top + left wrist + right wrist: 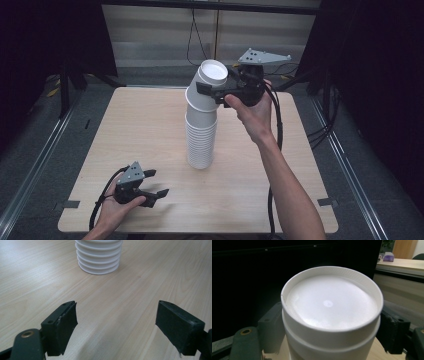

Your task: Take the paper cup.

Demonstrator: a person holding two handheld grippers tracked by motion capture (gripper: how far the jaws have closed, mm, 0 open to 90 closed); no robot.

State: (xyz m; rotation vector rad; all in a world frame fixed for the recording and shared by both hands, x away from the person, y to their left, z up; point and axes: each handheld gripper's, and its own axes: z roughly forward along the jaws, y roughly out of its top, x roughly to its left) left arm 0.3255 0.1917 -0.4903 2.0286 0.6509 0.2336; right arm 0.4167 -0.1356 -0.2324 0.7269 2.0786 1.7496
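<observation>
Left gripper, near edge of table, held low in the person's left hand: jaws apart, nothing between them, bare wood under them in the left gripper view. Stack of white cups, upside down, standing mid-table, well apart from that gripper; its ribbed lower rims show ahead of the open jaws. Top cup, base up, tilted off the stack's line toward the far right, its lower edge at the head of the stack. Right gripper, raised above the table in the right hand: jaws clamped on the top cup's sides, one pad pressing each flank; cup base round and recessed.
</observation>
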